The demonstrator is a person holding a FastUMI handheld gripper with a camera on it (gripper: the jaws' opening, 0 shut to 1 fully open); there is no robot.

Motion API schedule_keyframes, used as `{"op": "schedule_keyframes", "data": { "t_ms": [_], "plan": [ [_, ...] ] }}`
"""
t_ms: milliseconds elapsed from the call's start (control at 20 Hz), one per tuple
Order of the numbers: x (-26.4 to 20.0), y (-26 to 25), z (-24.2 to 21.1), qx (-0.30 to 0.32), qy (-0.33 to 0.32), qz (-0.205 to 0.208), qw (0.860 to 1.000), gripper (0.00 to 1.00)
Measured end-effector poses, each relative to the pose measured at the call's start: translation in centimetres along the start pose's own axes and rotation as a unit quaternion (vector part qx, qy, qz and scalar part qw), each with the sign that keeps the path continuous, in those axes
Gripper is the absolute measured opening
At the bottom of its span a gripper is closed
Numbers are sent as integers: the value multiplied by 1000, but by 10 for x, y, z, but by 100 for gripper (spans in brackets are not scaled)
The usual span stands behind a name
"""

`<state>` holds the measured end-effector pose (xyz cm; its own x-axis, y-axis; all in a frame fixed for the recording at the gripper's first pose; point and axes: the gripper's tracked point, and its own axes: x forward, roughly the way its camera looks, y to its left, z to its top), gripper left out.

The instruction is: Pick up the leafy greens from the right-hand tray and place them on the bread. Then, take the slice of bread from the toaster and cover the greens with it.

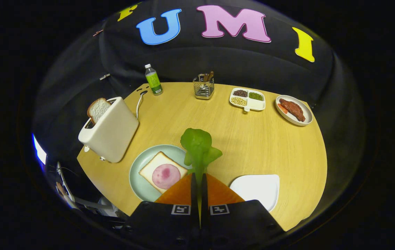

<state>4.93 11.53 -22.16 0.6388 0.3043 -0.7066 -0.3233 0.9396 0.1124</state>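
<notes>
Carrying leafy greens (199, 147) clamped between closed jaws of the gripper (199, 178), just right of the near plate (138, 166) holding ham-topped bread (162, 172). Next, judged: shifting left, releasing over it; toaster slice (97, 109) far left, waiting.

Rides on the tool (199, 180), looking forward along its two fingers and steeply down onto the table (253, 146) from well above. Fingers rise from the near end of the view, pressed together on the stem of the leafy greens (199, 146), which stand just ahead of the tips. Fisheye bend curves the table's edges. Takes in nearly the whole table: plate (142, 166) with bread (156, 165) just left of the fingers, white tray (258, 187) just right of them, toaster (110, 130) farther left, bottle (153, 80), utensil holder (203, 86) and dishes far beyond, against the booth's wall (218, 62).
</notes>
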Motion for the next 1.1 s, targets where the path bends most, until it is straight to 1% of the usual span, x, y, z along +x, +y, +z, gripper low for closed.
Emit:
{"op": "schedule_keyframes", "data": {
  "t_ms": [350, 450, 600, 750, 800, 900, 1000, 1100],
  "plan": [
    [30, 56, -5, -12, 22, 24, 999, 9],
    [38, 66, -8, -15, 28, 29, 999, 10],
    [47, 78, -11, -19, 34, 30, 999, 10],
    [51, 85, -9, -21, 38, 34, 998, 15],
    [53, 86, -9, -23, 38, 34, 998, 15],
    [58, 88, -11, -29, 41, 31, 998, 22],
    [66, 90, -13, -30, 41, 28, 998, 31],
    [71, 97, -16, -28, 46, 37, 998, 59]
  ]
}}
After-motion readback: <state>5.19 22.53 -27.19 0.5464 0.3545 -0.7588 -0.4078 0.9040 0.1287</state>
